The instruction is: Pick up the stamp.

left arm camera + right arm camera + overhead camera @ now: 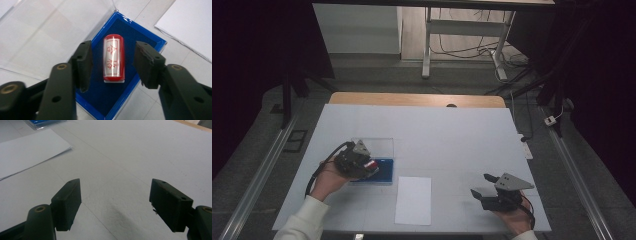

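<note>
The left gripper [113,63] hangs with jaws spread either side of a red cylindrical stamp [114,58] lying in a blue-lined tray [150,42]; right of the tray, a white paper sheet [413,200], beyond which the right gripper [484,185] gapes empty.

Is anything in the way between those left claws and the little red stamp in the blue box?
Nothing visible. The left gripper is open, its jaws on either side of the red stamp, with clear gaps. The stamp lies uncovered on the blue case; the clear lid is folded back.
</note>
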Demonstrator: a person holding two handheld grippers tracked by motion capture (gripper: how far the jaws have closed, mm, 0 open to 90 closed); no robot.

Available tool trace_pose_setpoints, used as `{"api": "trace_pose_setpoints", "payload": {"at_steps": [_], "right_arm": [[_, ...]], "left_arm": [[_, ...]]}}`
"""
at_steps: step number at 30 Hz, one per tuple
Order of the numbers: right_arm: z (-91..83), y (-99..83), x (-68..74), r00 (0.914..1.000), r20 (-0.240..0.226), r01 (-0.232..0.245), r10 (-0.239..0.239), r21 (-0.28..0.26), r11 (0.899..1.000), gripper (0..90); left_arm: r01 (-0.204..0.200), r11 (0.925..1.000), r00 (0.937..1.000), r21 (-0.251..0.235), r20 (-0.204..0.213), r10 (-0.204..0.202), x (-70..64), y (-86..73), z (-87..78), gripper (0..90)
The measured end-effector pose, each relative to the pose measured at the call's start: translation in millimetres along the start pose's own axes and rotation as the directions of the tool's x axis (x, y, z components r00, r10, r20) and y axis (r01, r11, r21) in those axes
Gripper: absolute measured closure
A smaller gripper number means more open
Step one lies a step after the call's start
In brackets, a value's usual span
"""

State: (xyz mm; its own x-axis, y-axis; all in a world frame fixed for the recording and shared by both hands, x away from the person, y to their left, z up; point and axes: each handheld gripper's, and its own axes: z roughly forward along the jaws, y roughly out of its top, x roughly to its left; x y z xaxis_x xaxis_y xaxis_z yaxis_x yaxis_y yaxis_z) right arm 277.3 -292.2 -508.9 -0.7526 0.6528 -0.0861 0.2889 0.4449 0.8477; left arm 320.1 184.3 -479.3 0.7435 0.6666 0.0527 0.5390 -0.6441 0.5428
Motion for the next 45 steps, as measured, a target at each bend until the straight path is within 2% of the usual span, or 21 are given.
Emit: {"api": "trace_pose_setpoints", "payload": {"at_steps": [3, 11, 24, 28, 39, 45], "right_arm": [[-0.9, 0.1, -0.6, 1.0, 0.007, 0.004, -0.004, 0.01, 1.0, 25.1], [-0.9, -0.2, -0.6, 1.0, 0.004, 0.003, -0.003, 0.007, 1.0, 25.1], [-1.3, -0.4, -0.9, 0.9999, 0.011, 0.003, -0.003, 0.015, 1.0, 25.2], [-1.1, -0.6, -0.9, 0.9999, 0.011, 0.002, -0.002, 0.015, 1.0, 25.2], [-0.7, -0.9, -0.7, 0.9999, 0.015, 0.003, -0.004, 0.014, 1.0, 25.3], [-0.7, -1.1, -0.6, 0.9999, 0.014, 0.003, -0.003, 0.015, 1.0, 25.3]], "left_arm": [[0.004, 1.0, 1.0, 0.005, 0.001, -0.004, 0.6, -0.2, 1.4, 58.8], [0.007, 0.9999, 1.0, 0.013, 0.007, -0.007, 0.4, -1.1, 4.9, 67.4], [0.028, 0.9995, 0.9993, 0.011, 0.022, -0.028, 1.7, -2.2, 4.2, 70.2], [0.023, 0.9997, 0.9996, 0.012, 0.016, -0.023, 1.7, -2.1, 3.0, 70.3], [0.028, 0.9977, 0.9989, -0.061, 0.038, -0.026, 2.2, -0.8, -13.3, 70.4], [0.046, 0.9928, 0.9979, -0.111, 0.05, -0.04, 4.9, -2.1, -26.0, 70.4]]}}
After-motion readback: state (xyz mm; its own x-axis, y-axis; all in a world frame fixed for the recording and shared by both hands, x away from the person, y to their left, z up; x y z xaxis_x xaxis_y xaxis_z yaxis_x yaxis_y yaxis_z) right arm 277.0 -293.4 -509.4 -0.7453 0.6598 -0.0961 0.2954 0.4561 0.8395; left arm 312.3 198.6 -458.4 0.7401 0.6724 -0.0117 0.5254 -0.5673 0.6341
